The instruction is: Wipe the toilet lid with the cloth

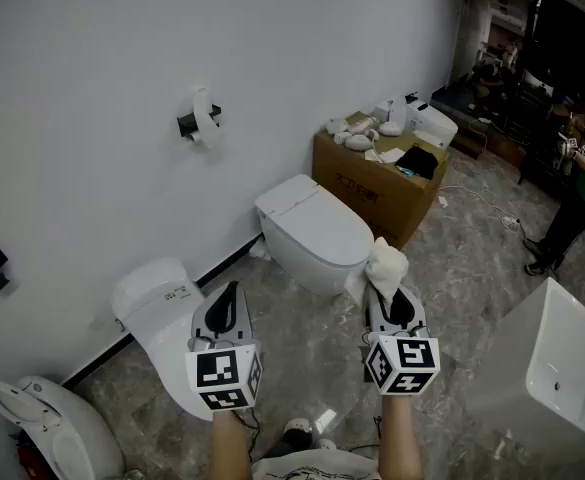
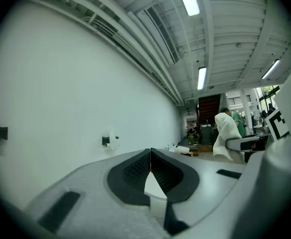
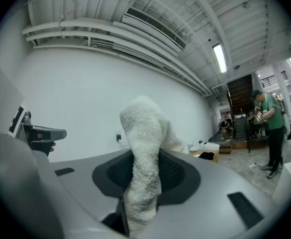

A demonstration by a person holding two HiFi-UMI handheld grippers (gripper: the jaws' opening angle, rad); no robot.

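Observation:
A white toilet with its lid (image 1: 315, 224) closed stands against the wall, in the middle of the head view. My right gripper (image 1: 391, 293) hangs in the air just right of the bowl's front and is shut on a white fluffy cloth (image 1: 385, 264). In the right gripper view the cloth (image 3: 143, 153) stands up between the pads and hides the fingertips. The cloth is apart from the lid. My left gripper (image 1: 230, 292) is level with the right one, further left, shut with nothing in it; its pads (image 2: 135, 171) meet at the tip.
A second white toilet (image 1: 156, 295) lies under the left gripper and a third (image 1: 42, 423) at the bottom left. A cardboard box (image 1: 376, 186) with oddments stands behind the toilet. A toilet-roll holder (image 1: 201, 118) hangs on the wall. A white basin (image 1: 562, 368) sits at the right; a person (image 1: 583, 183) stands beyond it.

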